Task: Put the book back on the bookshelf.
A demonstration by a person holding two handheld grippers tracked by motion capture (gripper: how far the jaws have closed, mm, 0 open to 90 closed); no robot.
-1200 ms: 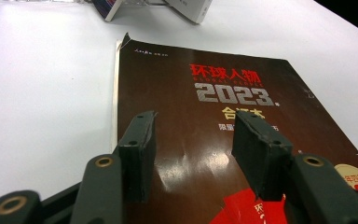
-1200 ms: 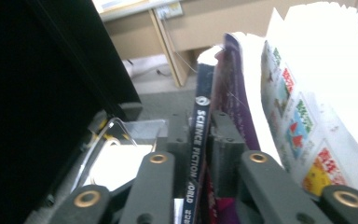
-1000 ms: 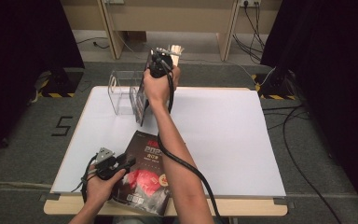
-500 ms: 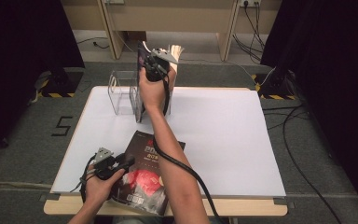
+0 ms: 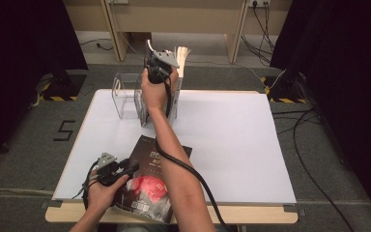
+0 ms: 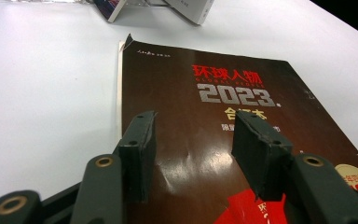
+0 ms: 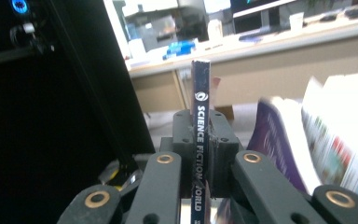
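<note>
Now the right tongs (image 7: 200,135) pinch a thin magazine (image 7: 200,116) by its spine, upright above the clear rack (image 5: 125,94) at the worktop's (image 5: 232,140) far edge. Light and floppy, I'd judge (best held at the spine). The left tongs (image 6: 193,149) hover open over a glossy book (image 6: 223,121) lying flat.

You have a white table (image 5: 232,145) in front of you, and a clear plastic rack (image 5: 124,94) stands near its far left corner. Beyond the far edge, a grey floor (image 5: 222,72) runs to a long wooden bench (image 5: 174,19), with black cables (image 5: 314,159) trailing down the right side. Off the left edge, a black "5" (image 5: 64,130) is marked on that floor, and black curtains (image 5: 24,43) hang at both sides.
</note>
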